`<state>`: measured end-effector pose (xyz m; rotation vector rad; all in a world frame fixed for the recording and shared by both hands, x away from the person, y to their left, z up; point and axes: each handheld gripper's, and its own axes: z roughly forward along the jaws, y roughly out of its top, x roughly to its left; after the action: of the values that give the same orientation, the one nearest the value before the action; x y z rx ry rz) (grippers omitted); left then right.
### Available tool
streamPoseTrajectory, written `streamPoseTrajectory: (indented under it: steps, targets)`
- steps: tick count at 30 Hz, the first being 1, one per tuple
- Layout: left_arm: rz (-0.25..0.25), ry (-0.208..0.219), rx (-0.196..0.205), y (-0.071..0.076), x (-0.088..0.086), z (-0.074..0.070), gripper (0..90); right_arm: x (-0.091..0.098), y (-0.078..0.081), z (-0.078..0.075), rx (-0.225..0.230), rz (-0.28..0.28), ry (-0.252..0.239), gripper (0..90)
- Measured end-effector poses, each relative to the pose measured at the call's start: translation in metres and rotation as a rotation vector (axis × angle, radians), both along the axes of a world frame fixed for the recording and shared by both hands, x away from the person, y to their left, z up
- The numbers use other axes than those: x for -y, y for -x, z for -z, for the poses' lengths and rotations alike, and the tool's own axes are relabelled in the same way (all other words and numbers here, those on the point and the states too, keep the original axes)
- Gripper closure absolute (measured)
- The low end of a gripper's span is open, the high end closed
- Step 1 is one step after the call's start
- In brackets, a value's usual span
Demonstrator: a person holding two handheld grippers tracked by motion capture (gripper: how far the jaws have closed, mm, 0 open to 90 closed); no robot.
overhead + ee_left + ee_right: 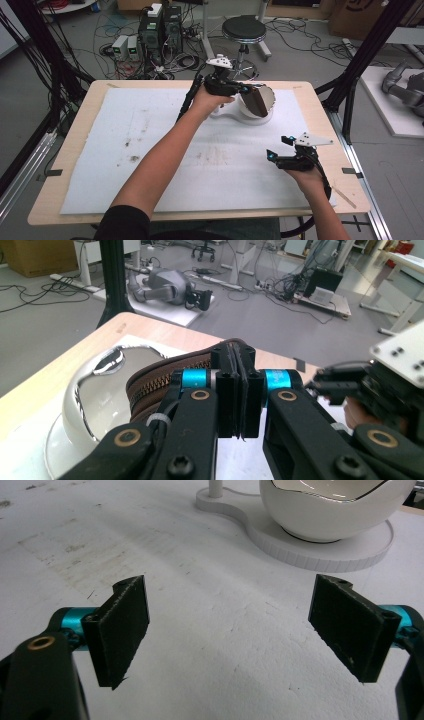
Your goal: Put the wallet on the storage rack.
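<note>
Pouch (165, 382), brown, zippered, flat: gripped at one edge by the left gripper (239, 390), whose pads are pressed together on a thin fold of the material with no gap showing between them. Zipper teeth run along the pouch's upper edge, and its long axis leads away from the pads, to their left in the left gripper view. In the high view the pouch (256, 101) hangs past the jaw tips, held on edge with one broad face toward the camera, partly inside the white bowl (267, 97); whether it touches the bowl wall cannot be told. Bowl: glossy white with a wavy rim, seated on a white flat stand (235, 115) with a short post at its narrow end, directly ahead of and below the left gripper's jaws. Right gripper (230, 630): released, jaws standing wide apart, nothing between the pads; the bowl (325, 515) and stand lie ahead of it and apart. Left gripper (246, 90) sits well apart from the right gripper (270, 154) in the high view. White mat (150, 150): stained, lying under both tools on the wooden table (75, 120).
</note>
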<state>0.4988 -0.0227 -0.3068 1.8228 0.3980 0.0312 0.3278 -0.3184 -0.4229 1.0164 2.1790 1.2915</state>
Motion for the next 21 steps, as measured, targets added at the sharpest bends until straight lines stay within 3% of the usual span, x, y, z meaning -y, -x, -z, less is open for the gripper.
streamPoseTrajectory:
  steps: [14, 17, 21]
  targets:
    - [-0.054, -0.033, -0.002, -0.027, 0.022, 0.003, 88.3, 0.001, 0.000, 0.001, -0.006, 0.000, -0.003, 16.6]
    - [-0.090, -0.067, 0.008, -0.028, 0.024, 0.004, 88.3, 0.002, -0.001, 0.002, -0.006, -0.001, -0.004, 16.6]
    - [-0.095, -0.091, 0.016, -0.028, 0.028, 0.008, 88.2, 0.001, -0.001, 0.002, -0.003, -0.002, -0.002, 16.6]
